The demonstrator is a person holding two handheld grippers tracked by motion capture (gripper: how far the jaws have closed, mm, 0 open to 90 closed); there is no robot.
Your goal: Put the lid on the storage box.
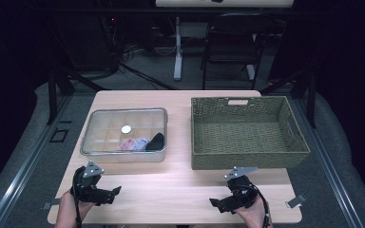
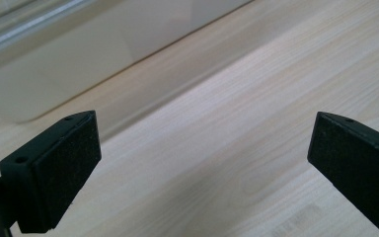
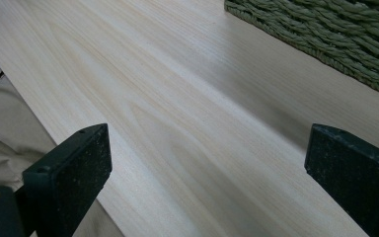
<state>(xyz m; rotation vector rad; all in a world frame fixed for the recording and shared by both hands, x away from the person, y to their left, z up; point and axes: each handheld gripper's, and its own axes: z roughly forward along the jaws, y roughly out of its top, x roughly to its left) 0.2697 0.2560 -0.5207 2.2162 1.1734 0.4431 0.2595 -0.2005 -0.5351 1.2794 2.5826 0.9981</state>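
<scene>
Clothes (image 1: 140, 143) are seen bunched in the near right corner of the clear lidded box (image 1: 123, 134) on the surface's left half, straight ahead of the left gripper (image 1: 108, 193), the nearer one, while both it and the right gripper (image 1: 221, 203) are held with fingers released, empty.

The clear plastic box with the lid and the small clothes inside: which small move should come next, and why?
Probably move the left gripper forward to the clear lidded plastic box. Both grippers rest open near the table's front edge, holding nothing; the right gripper sits before the empty green woven basket. The lid, with its round white knob, covers the folded clothes.
</scene>
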